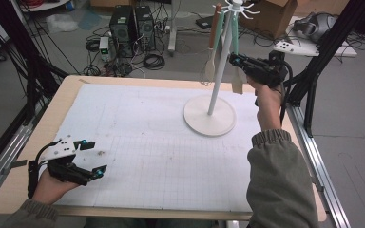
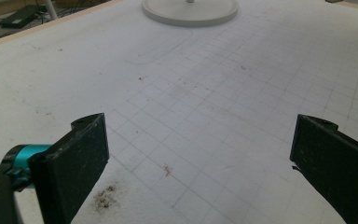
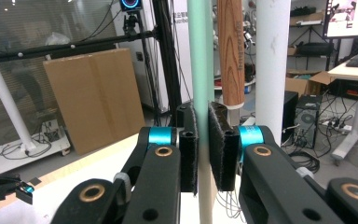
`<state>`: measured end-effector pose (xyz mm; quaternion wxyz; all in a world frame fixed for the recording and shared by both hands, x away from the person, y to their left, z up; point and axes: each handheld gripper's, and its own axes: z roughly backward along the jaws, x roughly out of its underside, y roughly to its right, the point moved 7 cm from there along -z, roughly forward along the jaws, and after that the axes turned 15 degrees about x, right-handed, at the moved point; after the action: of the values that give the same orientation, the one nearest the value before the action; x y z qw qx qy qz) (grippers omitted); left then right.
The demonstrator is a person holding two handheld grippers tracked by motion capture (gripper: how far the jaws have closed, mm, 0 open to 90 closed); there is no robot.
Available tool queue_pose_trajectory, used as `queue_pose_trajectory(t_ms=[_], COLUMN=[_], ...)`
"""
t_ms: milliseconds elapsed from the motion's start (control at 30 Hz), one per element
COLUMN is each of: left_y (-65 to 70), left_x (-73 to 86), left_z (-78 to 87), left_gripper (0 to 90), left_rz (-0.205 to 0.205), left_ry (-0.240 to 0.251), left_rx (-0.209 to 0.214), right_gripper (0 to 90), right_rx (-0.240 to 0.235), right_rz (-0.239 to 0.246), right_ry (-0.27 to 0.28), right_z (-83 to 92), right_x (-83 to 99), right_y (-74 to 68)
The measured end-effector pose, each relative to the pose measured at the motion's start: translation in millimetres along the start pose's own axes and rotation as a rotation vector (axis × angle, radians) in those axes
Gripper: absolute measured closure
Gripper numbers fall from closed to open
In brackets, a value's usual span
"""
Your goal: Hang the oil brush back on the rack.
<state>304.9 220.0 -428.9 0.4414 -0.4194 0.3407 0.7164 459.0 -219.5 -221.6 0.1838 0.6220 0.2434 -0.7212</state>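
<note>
Presently my right gripper [image 3: 203, 149] is clamped on the green spatula handle [image 3: 200, 56] hanging from the far rack [image 1: 217, 80], to unhook it; my left gripper [image 1: 91, 159] rests near, jaws apart.

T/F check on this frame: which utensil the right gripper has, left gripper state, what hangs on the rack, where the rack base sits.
1. The right gripper is shut on the mint-handled spatula. True.
2. The left gripper holds a whisk. False: its fingers stand wide apart with nothing between them, low over the white mat.
3. The mint-handled spatula lies flat on the mat. False: it hangs upright from the white rack.
4. A wooden-handled whisk hangs from the same rack. True.
5. The rack's round base stands on the mat's far right part. True.
</note>
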Motion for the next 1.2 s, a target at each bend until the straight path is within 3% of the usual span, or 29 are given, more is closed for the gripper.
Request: queue_pose_trajectory(t_ms=[633, 833, 967, 1200], left_y=[-0.3, 0.0, 0.1, -1.1], left_x=[0.1, 0.6, 0.7, 1.8], left_z=[0.4, 0.2, 0.6, 1.0], left_gripper=[4.9, 4.9, 4.9, 4.9], left_rz=[-0.004, -0.004, -0.002, 0.002], left_ry=[-0.002, -0.004, -0.007, -0.01], left_rx=[0.001, -0.001, -0.005, -0.009], right_gripper=[81.6, 72.6, 67.3, 47.0], right_rx=[0.003, 0.037, 0.06, 0.097], right_rz=[-0.058, -0.059, -0.027, 0.011], right_ry=[-0.013, -0.025, -0.046, -0.098], right_z=[-15.3, -12.3, -8.5, -2.6], right_x=[3.9, 4.6, 7.0, 14.5], right_y=[0.4, 2.2, 0.8, -3.5])
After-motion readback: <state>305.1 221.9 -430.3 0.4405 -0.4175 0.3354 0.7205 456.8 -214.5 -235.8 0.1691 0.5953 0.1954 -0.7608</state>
